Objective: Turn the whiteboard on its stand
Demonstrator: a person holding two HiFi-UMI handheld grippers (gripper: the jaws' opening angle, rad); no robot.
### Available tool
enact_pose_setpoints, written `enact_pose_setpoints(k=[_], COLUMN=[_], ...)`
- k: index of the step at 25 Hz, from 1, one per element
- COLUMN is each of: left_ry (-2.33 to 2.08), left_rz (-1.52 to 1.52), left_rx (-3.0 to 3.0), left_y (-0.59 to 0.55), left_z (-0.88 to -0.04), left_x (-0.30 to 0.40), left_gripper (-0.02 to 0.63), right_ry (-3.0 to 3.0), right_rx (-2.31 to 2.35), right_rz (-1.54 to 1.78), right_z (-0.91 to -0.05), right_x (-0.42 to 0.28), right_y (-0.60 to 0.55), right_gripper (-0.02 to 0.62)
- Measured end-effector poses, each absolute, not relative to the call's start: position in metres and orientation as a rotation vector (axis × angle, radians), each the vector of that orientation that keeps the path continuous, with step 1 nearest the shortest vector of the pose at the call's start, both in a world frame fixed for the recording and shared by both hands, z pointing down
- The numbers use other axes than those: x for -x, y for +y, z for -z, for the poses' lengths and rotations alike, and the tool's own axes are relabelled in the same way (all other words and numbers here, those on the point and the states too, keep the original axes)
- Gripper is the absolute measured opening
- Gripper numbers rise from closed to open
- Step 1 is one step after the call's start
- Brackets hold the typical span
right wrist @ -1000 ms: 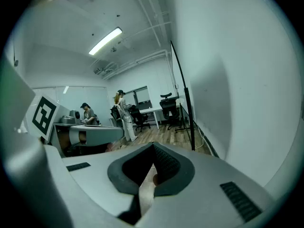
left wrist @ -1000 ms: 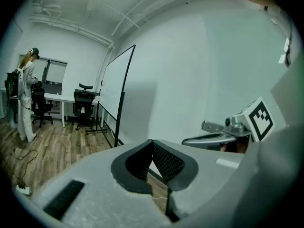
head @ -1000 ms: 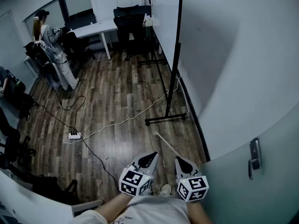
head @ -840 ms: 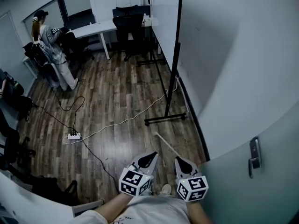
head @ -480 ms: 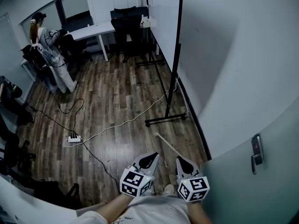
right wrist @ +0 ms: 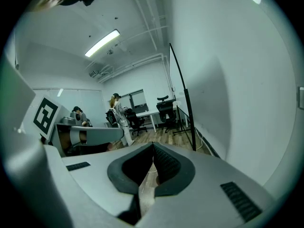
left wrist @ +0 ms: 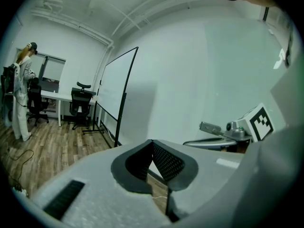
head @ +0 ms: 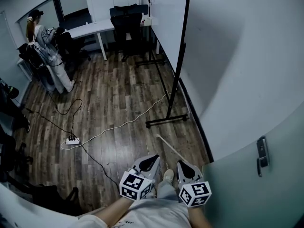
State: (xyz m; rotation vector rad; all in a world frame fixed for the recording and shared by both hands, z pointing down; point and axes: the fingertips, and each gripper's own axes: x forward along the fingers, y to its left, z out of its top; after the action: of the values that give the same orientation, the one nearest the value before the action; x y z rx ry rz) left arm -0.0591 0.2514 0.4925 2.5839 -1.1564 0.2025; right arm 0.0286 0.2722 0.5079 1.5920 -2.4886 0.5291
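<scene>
The whiteboard [head: 167, 18] stands on its black stand [head: 176, 80] along the right wall, seen nearly edge-on, with its foot bar [head: 166, 121] on the wood floor. It also shows in the left gripper view as the whiteboard [left wrist: 114, 94] and in the right gripper view as a thin black-edged whiteboard [right wrist: 183, 110]. My left gripper [head: 151, 162] and right gripper [head: 184, 165] are held side by side close to my body, well short of the stand. Both are shut with nothing between their jaws, as the left gripper [left wrist: 152, 142] and right gripper [right wrist: 153, 145] views show.
A person [head: 43, 42] stands by a white desk [head: 90, 30] with office chairs [head: 124, 18] at the far end. A power strip [head: 72, 140] and cables cross the floor. A white stick [head: 171, 148] lies near the stand's foot. A door with a handle [head: 261, 156] is at my right.
The head view has drifted slightly and my shoe now shows between the grippers. Both grippers keep their place and stay shut.
</scene>
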Motion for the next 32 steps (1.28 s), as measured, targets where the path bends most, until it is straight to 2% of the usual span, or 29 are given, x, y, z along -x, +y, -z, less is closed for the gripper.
enact_pose_setpoints(k=[6,19,32], left_ry=[-1.157,-1.231,-1.337], left_rz=[-0.214,-0.195,-0.164], left_rx=[-2.587,-2.587,-2.537], left_y=[0.212,0.045,-0.077], left_z=[-0.494,-0.483,-0.479], left_x=[0.054,0.027,0.002], left_gripper=[0.009,0.009,0.009], right_ry=[-2.483,-2.507,-2.526], right_rx=[-1.6,-1.566,-1.503], right_rz=[-0.547,-0.418,-0.391], right_z=[-0.513,-0.493,-0.493], right_x=[-0.033,-0.066,-0.104], right_y=[0.231,0.05,-0.075], right_gripper=[0.008,0.008,0.008])
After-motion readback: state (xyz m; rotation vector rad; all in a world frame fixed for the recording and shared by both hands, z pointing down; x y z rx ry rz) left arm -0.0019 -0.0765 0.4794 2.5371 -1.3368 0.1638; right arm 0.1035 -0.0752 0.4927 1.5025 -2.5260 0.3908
